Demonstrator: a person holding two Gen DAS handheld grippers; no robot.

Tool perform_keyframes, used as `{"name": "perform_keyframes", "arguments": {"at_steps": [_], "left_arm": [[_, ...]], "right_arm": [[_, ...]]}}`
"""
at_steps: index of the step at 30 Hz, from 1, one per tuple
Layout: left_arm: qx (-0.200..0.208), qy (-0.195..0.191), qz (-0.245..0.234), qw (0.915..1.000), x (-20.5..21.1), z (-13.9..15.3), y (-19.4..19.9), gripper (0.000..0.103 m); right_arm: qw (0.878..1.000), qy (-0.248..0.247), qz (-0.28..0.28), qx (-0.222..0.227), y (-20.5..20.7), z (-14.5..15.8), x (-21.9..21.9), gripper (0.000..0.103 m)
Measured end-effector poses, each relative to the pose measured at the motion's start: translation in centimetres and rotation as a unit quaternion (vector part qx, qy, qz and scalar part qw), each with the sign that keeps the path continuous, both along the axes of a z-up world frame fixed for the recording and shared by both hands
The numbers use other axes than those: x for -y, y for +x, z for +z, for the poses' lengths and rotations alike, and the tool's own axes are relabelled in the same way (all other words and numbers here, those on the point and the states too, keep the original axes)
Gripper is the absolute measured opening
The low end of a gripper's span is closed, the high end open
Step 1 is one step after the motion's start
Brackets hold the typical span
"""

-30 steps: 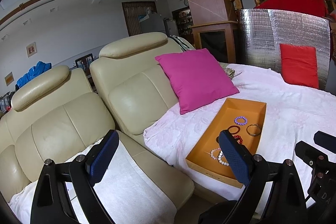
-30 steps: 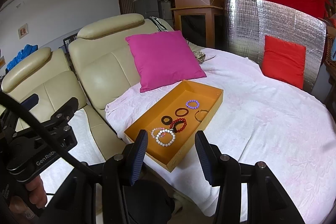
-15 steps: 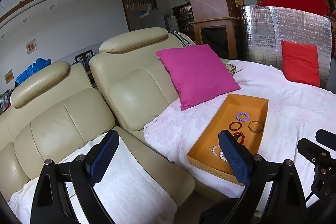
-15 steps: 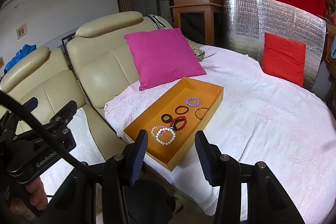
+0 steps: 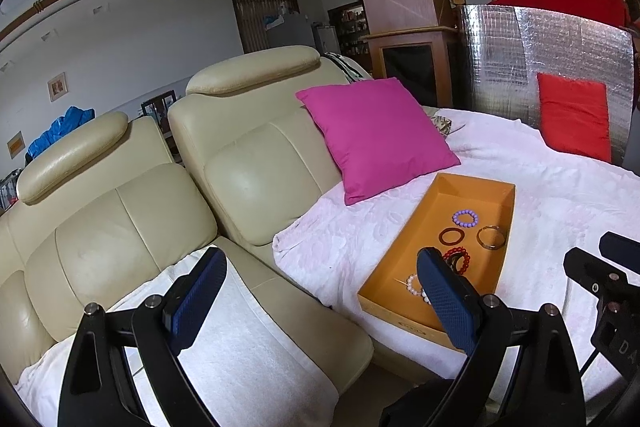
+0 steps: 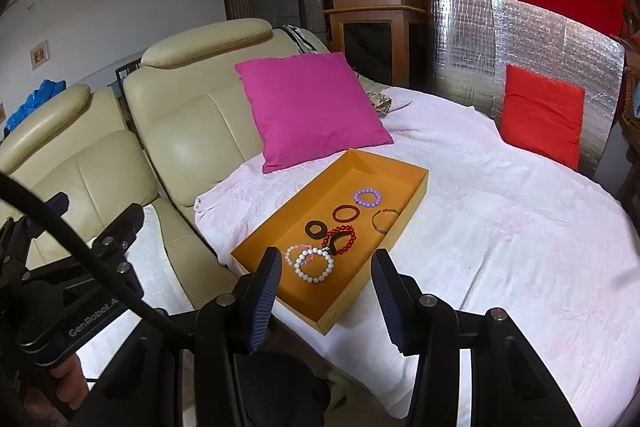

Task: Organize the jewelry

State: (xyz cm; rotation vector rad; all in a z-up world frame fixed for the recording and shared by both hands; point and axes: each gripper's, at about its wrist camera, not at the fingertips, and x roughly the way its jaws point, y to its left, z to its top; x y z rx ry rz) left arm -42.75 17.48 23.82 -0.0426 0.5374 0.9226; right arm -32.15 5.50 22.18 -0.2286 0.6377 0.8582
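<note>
Facing a pale pink cloth-covered round table point(image 6: 500, 227), both grippers hover short of it, holding nothing. An orange rectangular cardboard tray point(image 6: 394, 167) sits on the table's near left part, below a magenta square cushion point(image 6: 312, 107). Inside the tray lie beaded bracelets: white pearl-like bracelet point(image 6: 314, 265) at its near end, dark red bead bracelet point(image 6: 344, 239) mid-tray, purple bead bracelet point(image 6: 367, 197) farther in. The left gripper point(image 5: 320, 287) is spread wide; the right gripper point(image 6: 326, 277) is partly open. Best approach, probably: descend steeply over one loop, pinching only its rim.
</note>
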Motion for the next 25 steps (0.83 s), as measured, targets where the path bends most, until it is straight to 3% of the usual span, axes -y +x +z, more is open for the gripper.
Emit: {"name": "perform_keyframes", "arguments": {"at_steps": [12, 22, 25], "left_arm": [[-0.012, -0.01, 0.008, 0.9999, -1.4, -1.1, 1.2, 0.096], [-0.028, -0.002, 0.027, 0.9992, -2.0, -2.1, 2.9, 0.096], [-0.035, 0.005, -0.003, 0.9994, -0.6, -1.6, 5.5, 0.096]], "right_arm": [[1.0, -0.014, 0.01, 0.013, 1.3, -0.8, -2.1, 0.051], [1.0, -0.011, 0.021, -0.003, 3.2, -2.1, -3.4, 0.051], [1.0, 0.002, 0.013, -0.018, 5.0, -2.7, -2.2, 0.051]]}}
